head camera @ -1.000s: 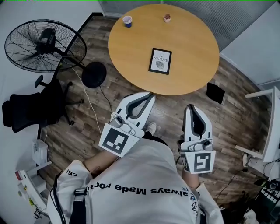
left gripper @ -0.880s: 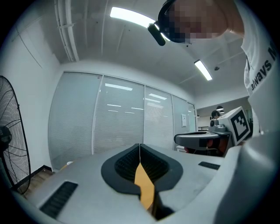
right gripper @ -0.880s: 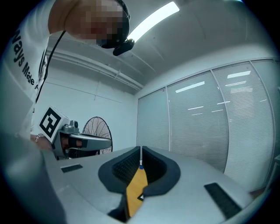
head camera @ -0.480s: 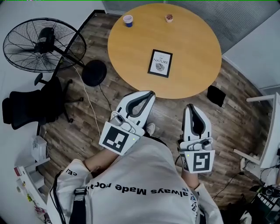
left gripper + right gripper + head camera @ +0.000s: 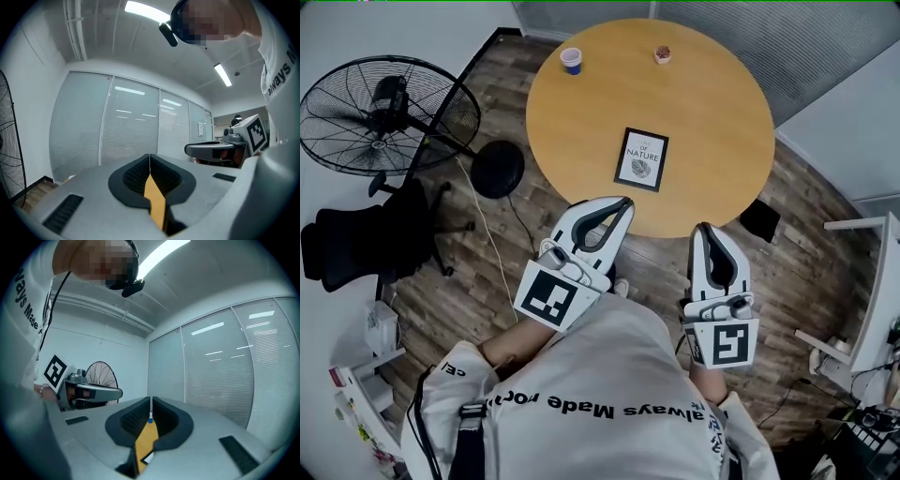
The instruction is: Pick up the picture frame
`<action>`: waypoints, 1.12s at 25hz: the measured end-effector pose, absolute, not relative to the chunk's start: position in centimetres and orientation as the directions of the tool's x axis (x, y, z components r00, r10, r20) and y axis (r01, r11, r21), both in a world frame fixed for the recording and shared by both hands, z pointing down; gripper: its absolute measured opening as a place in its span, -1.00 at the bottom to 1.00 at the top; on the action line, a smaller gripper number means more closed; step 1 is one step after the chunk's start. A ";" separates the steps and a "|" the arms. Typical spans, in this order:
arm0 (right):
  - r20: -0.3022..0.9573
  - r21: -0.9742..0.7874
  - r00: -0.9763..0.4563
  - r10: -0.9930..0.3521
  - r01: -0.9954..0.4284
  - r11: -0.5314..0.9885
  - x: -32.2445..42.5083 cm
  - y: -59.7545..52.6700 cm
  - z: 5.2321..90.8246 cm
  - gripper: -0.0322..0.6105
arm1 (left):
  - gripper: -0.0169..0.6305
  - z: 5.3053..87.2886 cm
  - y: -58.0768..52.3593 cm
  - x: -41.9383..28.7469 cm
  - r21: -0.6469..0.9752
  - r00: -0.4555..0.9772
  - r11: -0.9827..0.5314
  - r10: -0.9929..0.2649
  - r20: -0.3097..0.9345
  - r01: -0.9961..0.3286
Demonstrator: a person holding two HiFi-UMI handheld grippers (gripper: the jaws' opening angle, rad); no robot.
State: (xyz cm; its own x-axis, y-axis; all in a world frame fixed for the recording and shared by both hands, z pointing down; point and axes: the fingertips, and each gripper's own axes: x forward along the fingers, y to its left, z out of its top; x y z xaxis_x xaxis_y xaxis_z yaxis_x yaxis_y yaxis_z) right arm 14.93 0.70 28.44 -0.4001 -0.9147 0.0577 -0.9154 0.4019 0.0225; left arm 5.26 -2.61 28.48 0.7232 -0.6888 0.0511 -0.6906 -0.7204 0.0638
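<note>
The black picture frame point(image 5: 641, 159) with a white print lies flat on the round wooden table point(image 5: 712, 122), near its front edge. My left gripper point(image 5: 625, 201) is shut and holds nothing; its tip reaches the table's near rim, just short of the frame. My right gripper point(image 5: 710, 228) is shut too, empty, at the rim to the frame's right. In the left gripper view the left gripper point(image 5: 150, 157) shows closed jaws with a sliver of table between them. In the right gripper view the right gripper point(image 5: 151, 400) is closed, and a corner of the frame point(image 5: 147, 458) shows low in the slit.
A blue-and-white cup point(image 5: 571, 59) and a small brown object point(image 5: 662, 54) stand at the table's far edge. On the floor are a large fan point(image 5: 389, 112) with its round base point(image 5: 498, 169) at left, a black office chair point(image 5: 356, 246), and a black box point(image 5: 759, 220) at right.
The person has moved closer to the table. Both shut grippers now reach its near rim, and the frame lies closer to the left gripper's tip.
</note>
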 end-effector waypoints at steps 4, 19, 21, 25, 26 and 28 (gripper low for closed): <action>0.067 0.022 -0.400 -0.914 -0.915 0.402 14.4 -2.5 28.9 -0.78 | -0.86 29.1 -5.7 4.9 0.072 0.729 -0.726 -0.681 0.063 -0.684; 0.177 0.002 -0.391 -0.903 -0.917 0.398 13.7 -10.9 35.8 -0.78 | -0.86 37.0 -14.7 4.5 0.133 0.753 -0.745 -0.626 0.203 -0.654; 0.194 0.000 -0.388 -0.901 -0.919 0.395 13.6 -11.5 37.2 -0.78 | -0.86 38.6 -15.4 4.6 0.147 0.755 -0.745 -0.615 0.226 -0.651; 0.236 -0.008 -0.377 -0.896 -0.922 0.386 13.7 -12.7 40.2 -0.76 | -0.86 41.9 -16.5 4.8 0.158 0.757 -0.749 -0.593 0.273 -0.644; 0.252 -0.010 -0.375 -0.892 -0.923 0.385 13.7 -12.9 41.0 -0.75 | -0.86 42.7 -16.7 4.9 0.162 0.757 -0.750 -0.587 0.287 -0.642; 0.277 -0.014 -0.367 -0.888 -0.926 0.378 13.9 -13.3 42.7 -0.69 | -0.86 44.6 -17.1 5.0 0.167 0.753 -0.748 -0.575 0.319 -0.642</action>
